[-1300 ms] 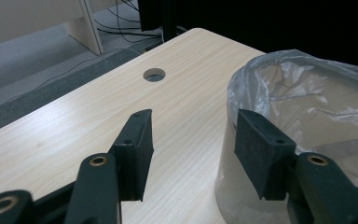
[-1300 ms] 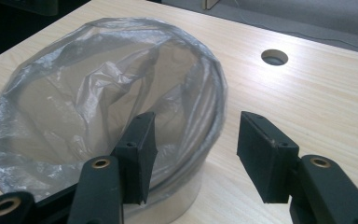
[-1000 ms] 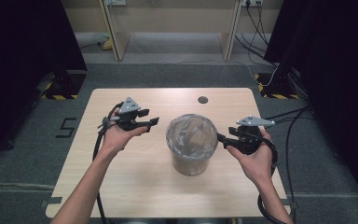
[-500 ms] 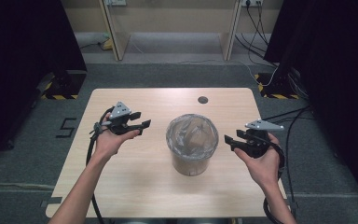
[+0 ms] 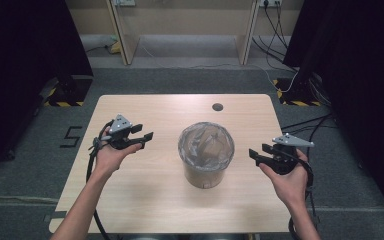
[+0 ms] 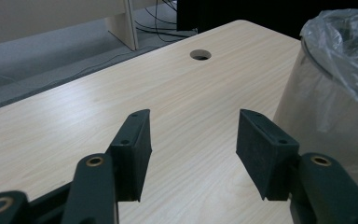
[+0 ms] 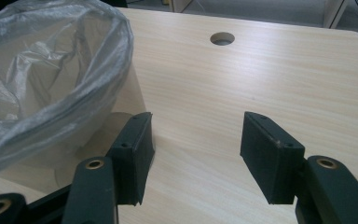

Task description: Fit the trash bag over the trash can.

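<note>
I see the lined bin (image 5: 206,155) standing upright between both grippers, left gripper (image 5: 139,136) slightly nearer than right gripper (image 5: 260,154); both fingers spread, empty.

The surface (image 5: 145,200) is pale wood-grain laminate, smooth and matt. The bin (image 5: 206,175) has a smooth matt beige plastic wall, lined with a thin, crinkled, translucent glossy plastic bag (image 7: 42,70). The gripper fingers (image 6: 133,149) are matt black plastic.
</note>
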### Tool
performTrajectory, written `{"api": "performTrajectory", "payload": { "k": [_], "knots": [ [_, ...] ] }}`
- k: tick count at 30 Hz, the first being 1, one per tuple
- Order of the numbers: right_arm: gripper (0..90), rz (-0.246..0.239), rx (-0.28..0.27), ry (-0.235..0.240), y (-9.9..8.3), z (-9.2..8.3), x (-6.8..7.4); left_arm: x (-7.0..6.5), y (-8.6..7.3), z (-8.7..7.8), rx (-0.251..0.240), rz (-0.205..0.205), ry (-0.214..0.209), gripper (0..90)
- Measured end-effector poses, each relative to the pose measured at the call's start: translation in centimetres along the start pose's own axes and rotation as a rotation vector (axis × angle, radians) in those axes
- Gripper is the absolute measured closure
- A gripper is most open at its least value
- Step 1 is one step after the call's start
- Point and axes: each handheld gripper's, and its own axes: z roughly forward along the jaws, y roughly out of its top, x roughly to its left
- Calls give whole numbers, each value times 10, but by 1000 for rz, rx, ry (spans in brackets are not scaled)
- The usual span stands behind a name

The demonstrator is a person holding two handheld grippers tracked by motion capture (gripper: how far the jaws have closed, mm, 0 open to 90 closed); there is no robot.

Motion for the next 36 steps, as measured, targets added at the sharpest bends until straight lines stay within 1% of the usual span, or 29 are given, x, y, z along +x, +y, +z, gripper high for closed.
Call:
{"api": "performTrajectory", "payload": {
  "k": [4, 7, 14, 17, 20, 28, 36],
  "knots": [
    [433, 9, -6, -7, -6, -1, -5, 5, -7, -3, -2, -4, 21, 445],
    [432, 14, -14, -14, -11, -2, -9, 7, -12, -6, -4, -9, 27, 445],
    [428, 30, -20, -25, -24, -2, -17, 15, -24, -14, -18, -23, 61, 444],
    [427, 36, -19, -33, -30, -2, -21, 18, -31, -18, -16, -23, 75, 441],
    [427, 38, -23, -41, -36, -1, -24, 20, -39, -21, -14, -21, 89, 439],
    [425, 65, -30, -64, -57, -1, -34, 24, -67, -30, -12, -42, 124, 439],
    [421, 84, -5, -88, -81, 3, -43, 27, -93, -36, 4, -61, 149, 437]
  ]
}}
